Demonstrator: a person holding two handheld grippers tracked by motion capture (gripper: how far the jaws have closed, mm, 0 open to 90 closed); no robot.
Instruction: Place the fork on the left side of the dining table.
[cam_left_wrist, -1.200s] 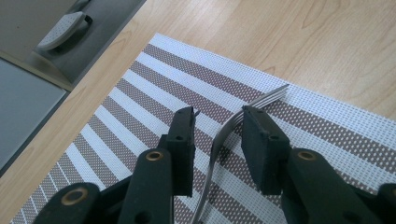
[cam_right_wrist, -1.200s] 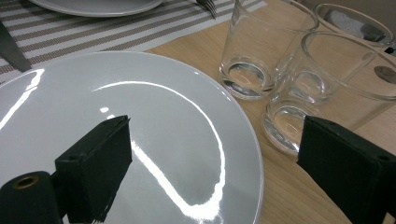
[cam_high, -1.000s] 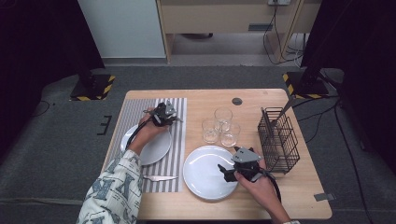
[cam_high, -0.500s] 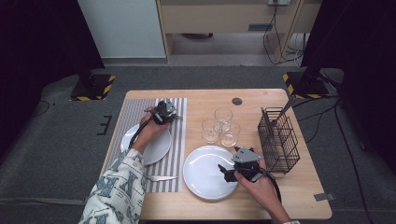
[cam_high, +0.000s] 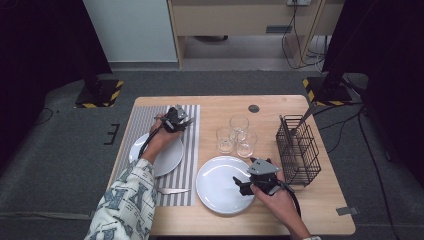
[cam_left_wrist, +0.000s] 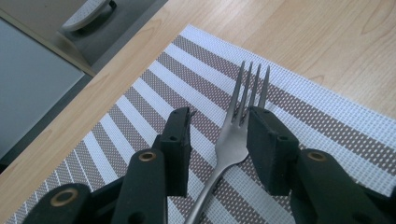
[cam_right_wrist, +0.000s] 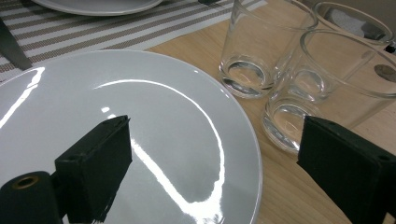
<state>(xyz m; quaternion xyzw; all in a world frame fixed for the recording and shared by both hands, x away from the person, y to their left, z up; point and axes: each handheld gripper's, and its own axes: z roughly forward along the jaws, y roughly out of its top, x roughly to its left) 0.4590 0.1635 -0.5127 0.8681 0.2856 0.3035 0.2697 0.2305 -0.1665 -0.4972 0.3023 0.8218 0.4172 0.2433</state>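
In the left gripper view a steel fork (cam_left_wrist: 232, 140) lies flat on the striped placemat (cam_left_wrist: 299, 116), tines pointing away. It lies between the jaws of my left gripper (cam_left_wrist: 222, 116), which have just been opening. The left pad stands clear of the fork and the right pad is close beside the tines. From above, that left gripper (cam_high: 178, 119) sits low over the placemat's far end. My right gripper (cam_right_wrist: 219, 163) stands wide open with nothing in it, over the right rim of the large white plate (cam_right_wrist: 154, 140); the high view shows this right gripper (cam_high: 246, 184) there too.
Three clear glasses (cam_high: 235, 136) cluster just beyond the large plate (cam_high: 215, 187). A black wire basket (cam_high: 298, 150) stands at the right. A smaller white plate (cam_high: 169, 156) rests on the placemat (cam_high: 192, 150), and a knife (cam_high: 172, 190) lies near its front edge.
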